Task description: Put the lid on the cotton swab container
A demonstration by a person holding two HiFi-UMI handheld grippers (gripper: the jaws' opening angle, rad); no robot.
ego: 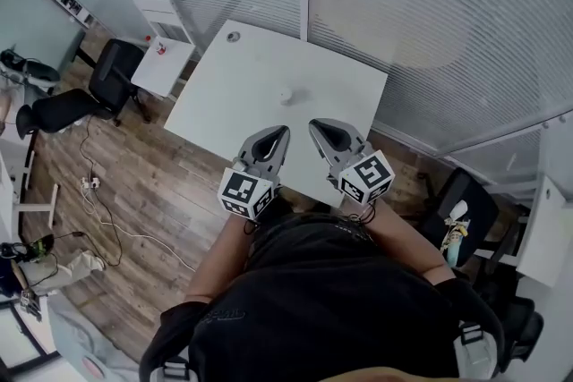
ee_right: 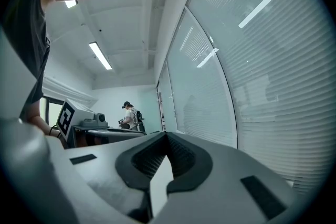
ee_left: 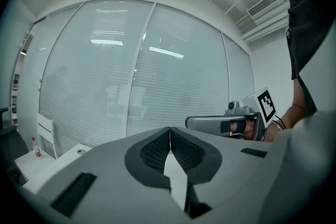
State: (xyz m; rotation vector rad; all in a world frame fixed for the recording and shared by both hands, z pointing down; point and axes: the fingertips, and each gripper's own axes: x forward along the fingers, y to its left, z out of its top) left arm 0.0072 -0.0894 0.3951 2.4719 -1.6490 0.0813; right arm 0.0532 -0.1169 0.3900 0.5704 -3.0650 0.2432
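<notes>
White tabletop [ego: 224, 94] stretches ahead of both tools. You hold the left gripper [ego: 281, 135] and right gripper [ego: 317, 128] side by side over its near edge, noses about level and angled toward each other, which reads as a ready stance before any reach. Each pair of jaws is pressed together with nothing between the ribbed pads, so neither tool carries a lid. The cotton swab container [ego: 286, 95] stands alone straight ahead of the two tips and well apart from them, so either tool could go for it. It shows as a small, pale, roundish thing with a faint shadow, too small to tell whether it is capped, and no separate lid can be picked out. Further ahead, left of the left gripper, a small dark-centred disc [ego: 233, 37] sits near the far corner; what it is can't be told.
</notes>
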